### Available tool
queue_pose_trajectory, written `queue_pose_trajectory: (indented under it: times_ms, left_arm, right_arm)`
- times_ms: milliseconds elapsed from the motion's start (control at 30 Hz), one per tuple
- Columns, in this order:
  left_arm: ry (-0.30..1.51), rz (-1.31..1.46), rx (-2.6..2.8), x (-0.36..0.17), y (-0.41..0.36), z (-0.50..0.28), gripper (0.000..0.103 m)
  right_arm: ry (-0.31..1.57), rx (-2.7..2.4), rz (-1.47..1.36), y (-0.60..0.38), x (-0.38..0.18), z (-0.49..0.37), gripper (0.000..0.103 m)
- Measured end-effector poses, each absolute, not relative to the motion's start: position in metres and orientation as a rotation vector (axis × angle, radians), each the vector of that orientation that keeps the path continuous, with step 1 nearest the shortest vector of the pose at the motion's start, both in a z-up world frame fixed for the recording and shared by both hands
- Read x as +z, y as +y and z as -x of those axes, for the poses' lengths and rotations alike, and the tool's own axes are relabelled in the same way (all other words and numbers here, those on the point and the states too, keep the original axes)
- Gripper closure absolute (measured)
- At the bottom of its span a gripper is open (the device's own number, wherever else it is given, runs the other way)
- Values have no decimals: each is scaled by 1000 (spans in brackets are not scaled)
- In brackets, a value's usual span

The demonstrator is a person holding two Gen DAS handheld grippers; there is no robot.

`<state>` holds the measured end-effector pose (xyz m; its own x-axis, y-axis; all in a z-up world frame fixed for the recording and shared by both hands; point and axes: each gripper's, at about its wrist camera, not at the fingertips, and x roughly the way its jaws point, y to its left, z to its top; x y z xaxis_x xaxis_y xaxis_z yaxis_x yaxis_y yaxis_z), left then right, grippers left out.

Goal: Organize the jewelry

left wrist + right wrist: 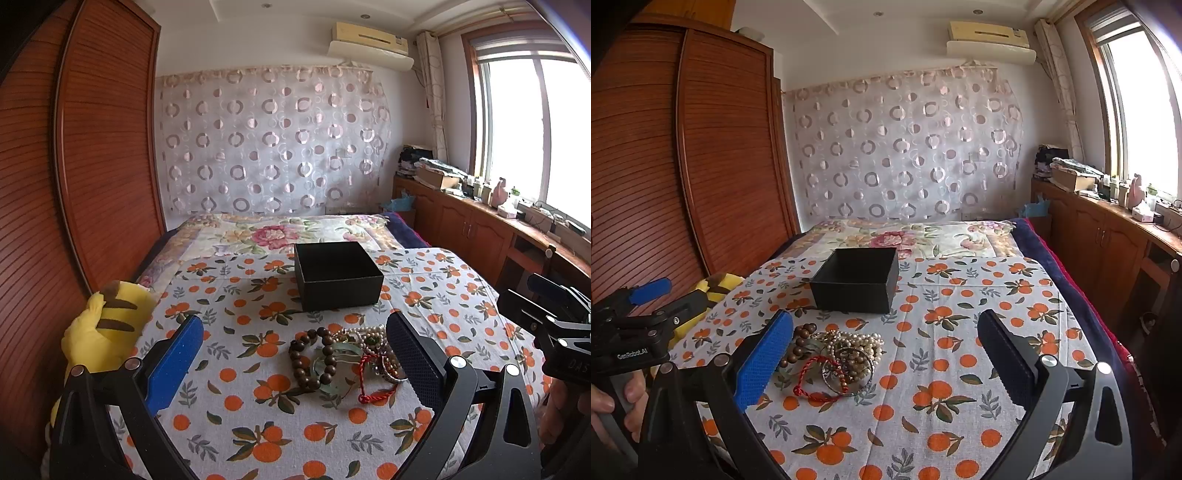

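Observation:
A heap of jewelry (347, 356) lies on the orange-print cloth (258, 417): a brown wooden bead bracelet (314, 360), a pale green bangle, pearls, a metal bangle and a red cord (373, 395). Behind it stands an open, empty black box (338, 275). My left gripper (295, 332) is open, its fingers either side of the heap, above it. In the right wrist view the heap (838, 356) lies by the blue left pad (764, 360), the box (857, 280) behind. My right gripper (886, 332) is open and empty.
A yellow striped plush toy (99, 332) lies at the cloth's left edge. A wooden wardrobe (74, 166) stands left. A cluttered wooden cabinet (480, 221) runs under the window on the right. The flowered bed cover (277, 230) lies beyond the box.

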<state>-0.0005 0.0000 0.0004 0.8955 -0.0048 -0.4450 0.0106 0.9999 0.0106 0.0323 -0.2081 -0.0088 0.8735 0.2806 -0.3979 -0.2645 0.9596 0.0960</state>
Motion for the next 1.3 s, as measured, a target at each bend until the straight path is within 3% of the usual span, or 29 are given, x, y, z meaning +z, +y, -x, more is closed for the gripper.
queue_pose_trajectory:
  times_ms: [1300]
  left_arm:
    - [434, -26, 1, 21, 1, 6, 7]
  right_arm:
    - [414, 288, -45, -206, -4, -29, 2]
